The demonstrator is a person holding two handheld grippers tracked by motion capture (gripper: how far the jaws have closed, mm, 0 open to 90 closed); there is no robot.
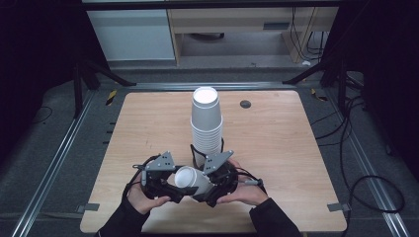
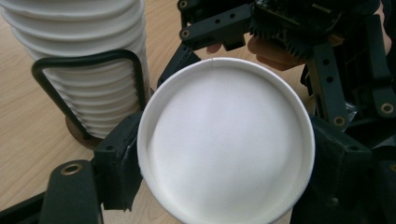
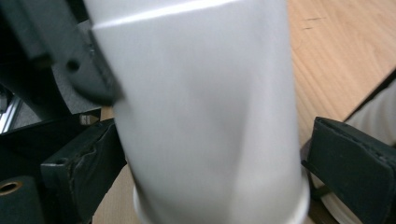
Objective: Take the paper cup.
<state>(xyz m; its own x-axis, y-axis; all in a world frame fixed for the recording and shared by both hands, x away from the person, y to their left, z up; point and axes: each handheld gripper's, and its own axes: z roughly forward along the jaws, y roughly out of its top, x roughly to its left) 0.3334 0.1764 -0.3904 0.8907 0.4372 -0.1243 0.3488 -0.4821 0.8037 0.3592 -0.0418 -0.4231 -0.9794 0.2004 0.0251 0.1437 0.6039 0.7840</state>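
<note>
A single white paper cup (image 1: 190, 178) lies on its side above the table's front edge, held between both grippers. My left gripper (image 1: 181, 184) is shut on its base end. In the left gripper view the round base (image 2: 224, 140) faces the camera, with a pad pressed to each side. My right gripper (image 1: 213, 183) is shut around the rim end; the cup wall (image 3: 205, 116) runs up between its pads (image 3: 88, 163). Just behind stands a tall upside-down stack of white cups (image 1: 206, 123), inside a black wire holder (image 2: 88, 60).
The wooden table (image 1: 276, 148) carries a small black round plug (image 1: 245, 103) at the back right. Metal floor rails and black stand legs (image 1: 99, 74) flank the table. Cables (image 1: 356, 163) lie on the floor to the right.
</note>
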